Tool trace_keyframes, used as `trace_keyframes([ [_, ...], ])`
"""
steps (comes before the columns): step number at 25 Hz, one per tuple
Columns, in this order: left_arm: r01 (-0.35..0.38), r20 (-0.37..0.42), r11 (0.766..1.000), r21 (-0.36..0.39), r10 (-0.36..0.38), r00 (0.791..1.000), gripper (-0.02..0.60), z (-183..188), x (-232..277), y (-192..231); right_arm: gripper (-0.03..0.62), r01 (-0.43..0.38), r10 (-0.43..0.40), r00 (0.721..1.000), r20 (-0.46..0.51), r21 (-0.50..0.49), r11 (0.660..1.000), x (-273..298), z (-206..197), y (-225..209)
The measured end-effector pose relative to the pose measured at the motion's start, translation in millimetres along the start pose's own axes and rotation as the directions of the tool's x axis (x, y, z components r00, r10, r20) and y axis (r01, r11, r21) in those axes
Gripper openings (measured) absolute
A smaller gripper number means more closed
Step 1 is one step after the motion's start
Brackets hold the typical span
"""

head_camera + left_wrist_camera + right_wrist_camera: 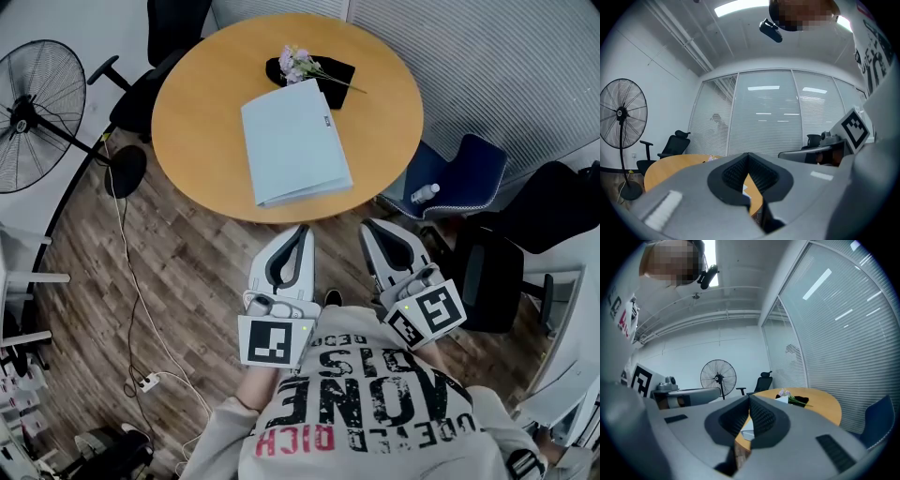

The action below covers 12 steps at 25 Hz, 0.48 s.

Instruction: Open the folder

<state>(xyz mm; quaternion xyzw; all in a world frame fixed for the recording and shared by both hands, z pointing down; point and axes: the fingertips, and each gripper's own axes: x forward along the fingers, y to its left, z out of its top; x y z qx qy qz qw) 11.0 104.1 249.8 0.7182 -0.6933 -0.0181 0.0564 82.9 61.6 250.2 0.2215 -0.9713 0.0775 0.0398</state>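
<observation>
Fan stands off to the left on the floor, clear of the work. Next comes the left gripper, held level close to the person's body, its jaws pressed together on nothing and its tips aimed at the bench but short of its edge. Past those tips the folder lies flat and shut on the near half of the bench, cover down, with flowers on a black cloth just behind it. The right gripper mirrors the left, jaws likewise closed and empty, probably because a thin closed tip slips more easily under the cover's edge.
</observation>
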Motion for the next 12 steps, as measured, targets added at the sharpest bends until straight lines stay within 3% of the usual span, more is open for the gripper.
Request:
trace_keyframes([
  [12, 0.011, 0.005, 1.0, -0.006, -0.011, 1.0, 0.009, 2.1, 7.9, 3.3, 0.012, 0.013, -0.013, 1.0, -0.012, -0.002, 1.0, 5.0, 1.0, -6.3],
])
